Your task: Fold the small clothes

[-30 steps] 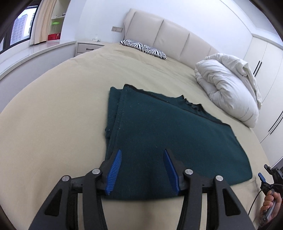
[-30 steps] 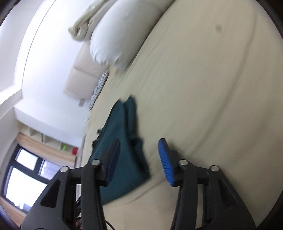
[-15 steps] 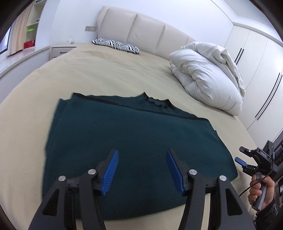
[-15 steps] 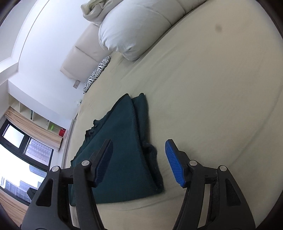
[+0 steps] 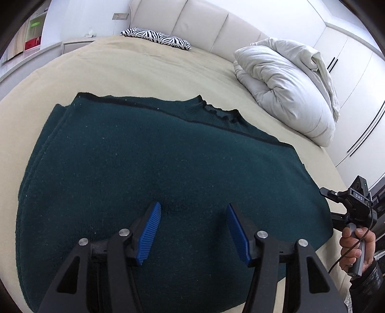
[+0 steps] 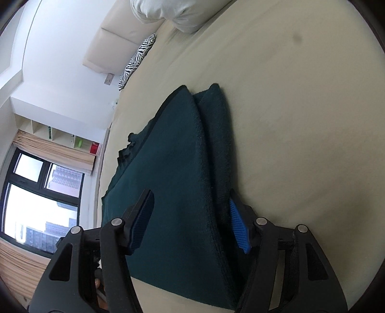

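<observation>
A dark green knitted sweater (image 5: pixel 168 156) lies folded flat on the beige bed (image 5: pixel 125 69), its collar at the far edge. My left gripper (image 5: pixel 193 208) hovers open over the sweater's near middle, with nothing pinched between the blue pads. In the right wrist view the sweater (image 6: pixel 175 168) runs away from me, and its layered side edge lies between the jaws of my right gripper (image 6: pixel 190 195). Those jaws are closing, and the pads do not visibly press the cloth. A hand (image 5: pixel 356 243) holds the right gripper's handle at the sweater's right end.
A bunched white duvet (image 5: pixel 288 84) sits at the bed's far right, a zebra-print pillow (image 5: pixel 156 38) by the padded headboard (image 5: pixel 216 21). White wardrobes (image 5: pixel 356 72) stand on the right. A window (image 6: pixel 36 192) and shelves are on the other side.
The left gripper slid along the sweater from its left corner to its middle and came closer. The right gripper moved in over the sweater's side edge, which now lies between its jaws.
</observation>
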